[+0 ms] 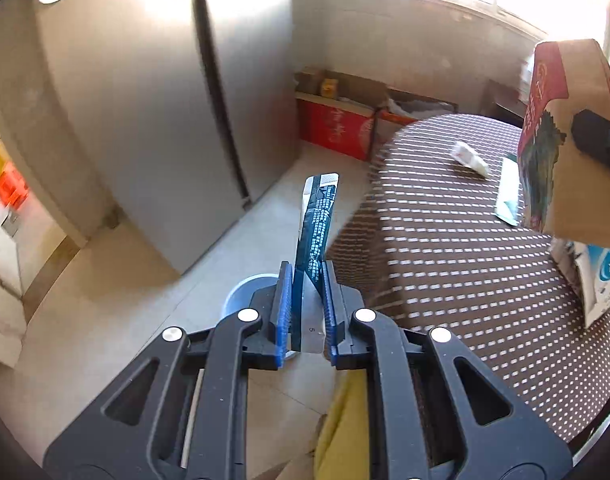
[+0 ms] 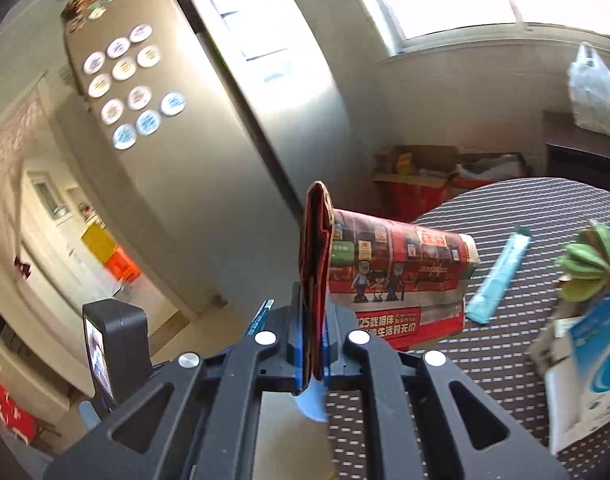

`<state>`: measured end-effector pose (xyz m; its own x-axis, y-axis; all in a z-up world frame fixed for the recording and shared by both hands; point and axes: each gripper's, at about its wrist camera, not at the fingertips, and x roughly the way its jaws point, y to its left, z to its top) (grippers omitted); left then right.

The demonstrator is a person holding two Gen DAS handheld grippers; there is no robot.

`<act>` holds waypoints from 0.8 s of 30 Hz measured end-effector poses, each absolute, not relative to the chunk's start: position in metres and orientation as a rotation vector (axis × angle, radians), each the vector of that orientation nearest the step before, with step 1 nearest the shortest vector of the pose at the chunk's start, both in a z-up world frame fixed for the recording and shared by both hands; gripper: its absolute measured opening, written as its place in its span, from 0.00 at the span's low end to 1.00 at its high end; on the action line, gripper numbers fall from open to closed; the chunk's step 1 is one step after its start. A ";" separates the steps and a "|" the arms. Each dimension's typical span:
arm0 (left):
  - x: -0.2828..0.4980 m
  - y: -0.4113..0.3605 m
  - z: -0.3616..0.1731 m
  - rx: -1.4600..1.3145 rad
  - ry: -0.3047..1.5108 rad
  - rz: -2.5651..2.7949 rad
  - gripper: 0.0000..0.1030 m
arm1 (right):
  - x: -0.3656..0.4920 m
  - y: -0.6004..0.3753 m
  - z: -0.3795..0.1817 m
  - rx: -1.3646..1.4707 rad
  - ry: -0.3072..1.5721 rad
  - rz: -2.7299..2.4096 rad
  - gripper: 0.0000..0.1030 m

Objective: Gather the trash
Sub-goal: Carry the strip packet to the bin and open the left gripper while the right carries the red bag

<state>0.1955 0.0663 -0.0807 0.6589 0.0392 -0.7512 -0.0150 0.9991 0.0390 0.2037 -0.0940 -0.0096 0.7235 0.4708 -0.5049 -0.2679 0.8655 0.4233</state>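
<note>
From the left wrist view, the left hand-held gripper (image 1: 307,300) is pinching a blue wrapper (image 1: 317,224) upright over the floor, beside the brown dotted tabletop (image 1: 445,260), where a crumpled white scrap (image 1: 469,158) is lying. From the right wrist view, the right hand-held gripper (image 2: 313,344) is clamping a red paper bag (image 2: 389,276) by its folded edge, holding it above the tabletop edge, near a teal packet (image 2: 499,276).

both wrist views face fridge (image 1: 145,92); share table (image 2: 505,360)
</note>
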 end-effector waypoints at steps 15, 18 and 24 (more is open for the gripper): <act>0.166 0.187 -0.078 -0.104 0.836 0.258 0.15 | 0.230 0.036 -0.024 0.235 0.750 0.629 0.07; 0.164 0.205 -0.081 -0.130 0.840 0.285 0.15 | 0.237 0.058 -0.032 0.213 0.771 0.649 0.07; 0.177 0.226 -0.095 -0.161 0.877 0.304 0.15 | 0.254 0.084 -0.057 0.198 0.839 0.653 0.07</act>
<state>0.1766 0.2262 -0.0954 0.6002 0.1953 -0.7756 -0.3263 0.9452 -0.0145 0.2535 0.0842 -0.0571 0.4876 0.6087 -0.6260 -0.4578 0.7887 0.4103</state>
